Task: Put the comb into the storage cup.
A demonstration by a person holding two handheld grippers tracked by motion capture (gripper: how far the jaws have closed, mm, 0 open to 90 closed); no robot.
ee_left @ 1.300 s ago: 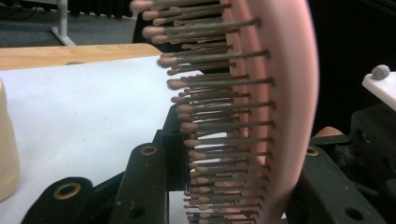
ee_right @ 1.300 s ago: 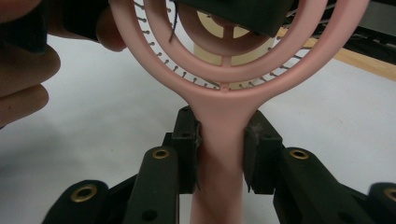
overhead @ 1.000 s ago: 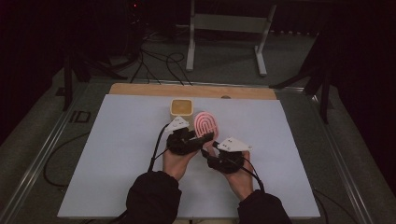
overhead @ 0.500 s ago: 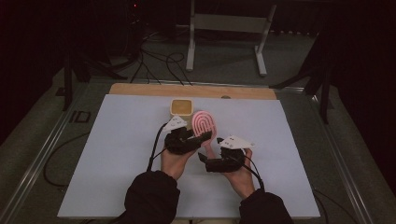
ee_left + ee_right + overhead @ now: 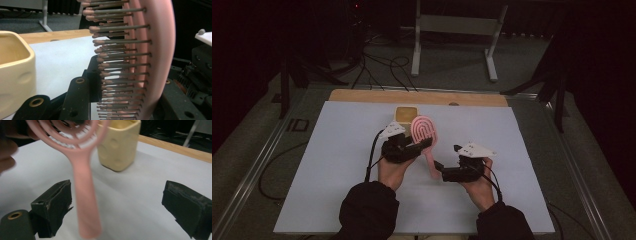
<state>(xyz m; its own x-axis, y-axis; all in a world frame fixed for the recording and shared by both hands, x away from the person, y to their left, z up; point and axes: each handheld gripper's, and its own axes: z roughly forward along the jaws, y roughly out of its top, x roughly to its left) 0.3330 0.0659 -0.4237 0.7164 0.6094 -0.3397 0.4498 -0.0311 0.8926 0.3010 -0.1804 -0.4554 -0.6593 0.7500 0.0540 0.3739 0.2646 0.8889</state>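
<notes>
The left gripper (image 5: 422, 145) held the pink brush (image 5: 425, 134) by its head, its jaws clamped across the bristles and the back, as the left gripper view showed up close (image 5: 140, 62). The brush was off the table (image 5: 337, 150), its head up near the yellow cup (image 5: 405, 114) and its handle slanting down toward the right gripper (image 5: 438, 166).

The right gripper's jaws had just been opening and stood wide. In the right gripper view the handle (image 5: 86, 202) hung between them, just beside one pad and well apart from the other; neither seemed to press on it.

So the handover to the left side looked done: the brush rested in the left grip alone, and the right had let go. What remained, by my reading, was putting the brush into the cup, which stood upright and empty just beyond the brush head (image 5: 118, 142). The right gripper still had to back clear of the handle first.
</notes>
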